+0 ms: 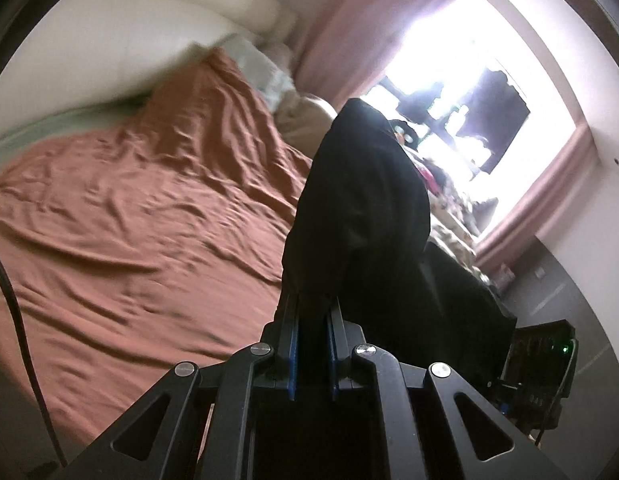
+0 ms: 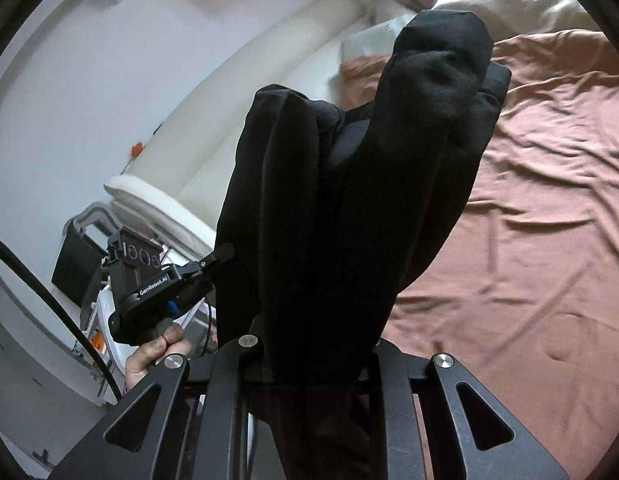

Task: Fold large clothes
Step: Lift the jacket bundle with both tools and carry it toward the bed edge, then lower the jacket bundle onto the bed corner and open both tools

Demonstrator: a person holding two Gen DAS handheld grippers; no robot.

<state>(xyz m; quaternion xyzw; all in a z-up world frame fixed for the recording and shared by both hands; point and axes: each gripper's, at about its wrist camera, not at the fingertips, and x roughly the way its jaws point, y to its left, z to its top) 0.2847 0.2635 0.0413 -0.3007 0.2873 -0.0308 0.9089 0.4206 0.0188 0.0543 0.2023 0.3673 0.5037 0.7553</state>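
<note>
A large black garment [image 1: 361, 200] hangs bunched in the air above a bed with a rust-brown sheet [image 1: 129, 220]. My left gripper [image 1: 311, 300] is shut on one edge of it, and the cloth rises from between the blue pads. In the right wrist view the same black garment [image 2: 369, 160] drapes over my right gripper [image 2: 317, 344] and hides its fingertips, which are shut on the cloth. The left gripper [image 2: 225, 254] shows there at the left, pinching the garment's edge, with a hand [image 2: 157, 354] on its grip.
The brown sheet [image 2: 529, 220] is wrinkled and spreads to the right. A cream padded headboard [image 2: 269, 80] and pillows [image 1: 265, 68] lie at the far end. Pink curtains [image 1: 349, 32] frame a bright window. A black cable [image 2: 69, 320] hangs at the left, and a black device [image 1: 541, 360] with a green light sits at the lower right.
</note>
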